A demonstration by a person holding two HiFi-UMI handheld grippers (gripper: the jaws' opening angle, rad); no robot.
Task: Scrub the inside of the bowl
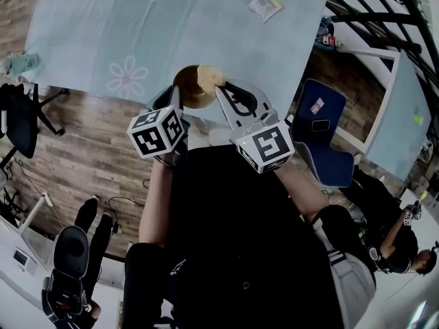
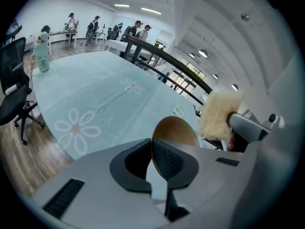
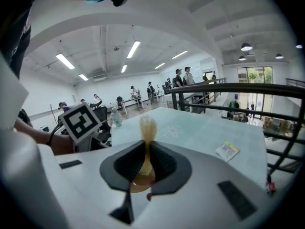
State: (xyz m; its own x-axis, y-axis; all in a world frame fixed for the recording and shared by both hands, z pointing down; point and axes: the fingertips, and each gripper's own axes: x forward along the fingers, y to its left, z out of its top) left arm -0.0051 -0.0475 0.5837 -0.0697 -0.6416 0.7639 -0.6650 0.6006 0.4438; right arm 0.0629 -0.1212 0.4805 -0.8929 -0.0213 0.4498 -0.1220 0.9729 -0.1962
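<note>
A brown wooden bowl [image 1: 189, 88] is held up over the table's near edge, tipped on its side. My left gripper [image 1: 176, 101] is shut on the bowl's rim; in the left gripper view the bowl [image 2: 175, 130] stands edge-on between the jaws of the left gripper [image 2: 152, 152]. A pale yellow fluffy sponge [image 1: 210, 77] is pinched in my right gripper [image 1: 221, 92] and sits at the bowl's upper right rim. In the right gripper view the sponge [image 3: 147, 128] sticks up from the shut right gripper [image 3: 146, 151]. The sponge [image 2: 218, 113] also shows to the right of the bowl.
A light blue tablecloth [image 1: 178, 26] with white flowers covers the table; a small packet [image 1: 265, 5] lies far right. A bottle [image 2: 43, 56] stands at the table's far left end. A blue chair [image 1: 328, 132] is to the right, a black office chair [image 1: 20, 118] to the left. A black railing [image 3: 248, 92] runs behind.
</note>
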